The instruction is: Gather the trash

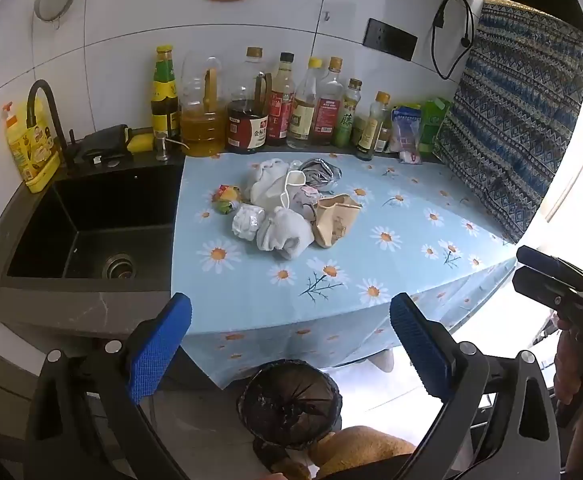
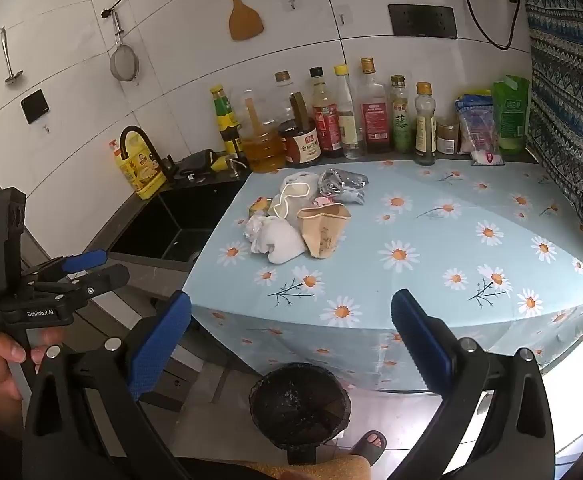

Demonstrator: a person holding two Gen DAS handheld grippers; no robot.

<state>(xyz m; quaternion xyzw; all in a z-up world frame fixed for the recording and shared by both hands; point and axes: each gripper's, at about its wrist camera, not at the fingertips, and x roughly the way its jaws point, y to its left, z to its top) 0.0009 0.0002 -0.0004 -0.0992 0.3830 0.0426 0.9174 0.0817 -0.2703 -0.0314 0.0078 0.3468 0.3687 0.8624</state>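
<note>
A pile of trash lies on the daisy tablecloth (image 1: 331,280): crumpled white tissues (image 1: 283,232), a squashed paper cup (image 1: 335,216), a silver foil wrapper (image 1: 319,172) and a yellow-red wrapper (image 1: 225,196). The pile also shows in the right wrist view, with the tissues (image 2: 277,240) and the cup (image 2: 323,228). A black-lined bin (image 1: 289,404) stands on the floor below the table edge, also in the right wrist view (image 2: 299,404). My left gripper (image 1: 291,344) is open and empty, short of the table. My right gripper (image 2: 291,340) is open and empty, likewise short of the table.
A black sink (image 1: 91,232) with a tap lies left of the cloth. Several sauce and oil bottles (image 1: 251,108) line the back wall. A patterned cloth (image 1: 511,120) hangs at the right. The person's foot (image 2: 369,444) is by the bin.
</note>
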